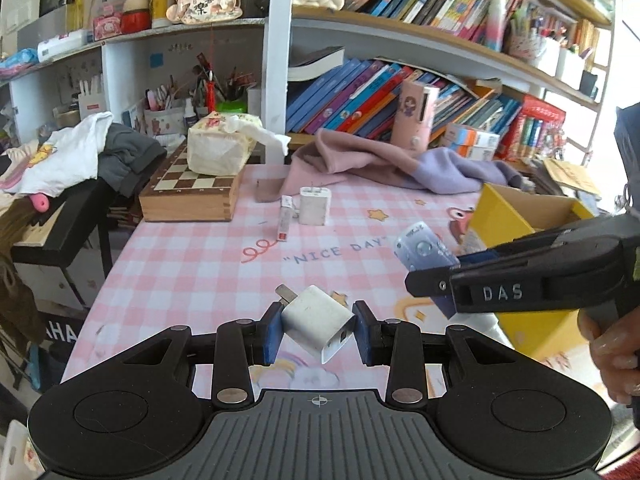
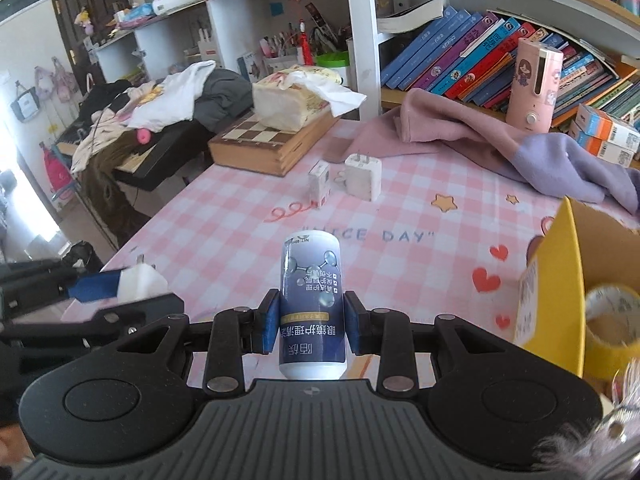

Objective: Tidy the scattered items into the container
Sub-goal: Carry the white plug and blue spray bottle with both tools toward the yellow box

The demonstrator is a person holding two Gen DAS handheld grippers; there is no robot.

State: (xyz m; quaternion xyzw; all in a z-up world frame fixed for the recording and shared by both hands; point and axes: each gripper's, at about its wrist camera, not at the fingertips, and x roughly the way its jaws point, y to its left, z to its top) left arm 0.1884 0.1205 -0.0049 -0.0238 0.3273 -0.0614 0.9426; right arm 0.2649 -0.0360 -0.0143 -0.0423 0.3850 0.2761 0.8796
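Low at the centre of the left wrist view, the left tongs clamp a white charger, tilted, above the pink checked counter. It looks light, rigid and smooth, so flat sides suit the pads best. Centre of the right wrist view, the right tongs pinch a blue-labelled bottle at its middle; round and glossy, it could slip. At the right edge sits the yellow box, tape roll inside
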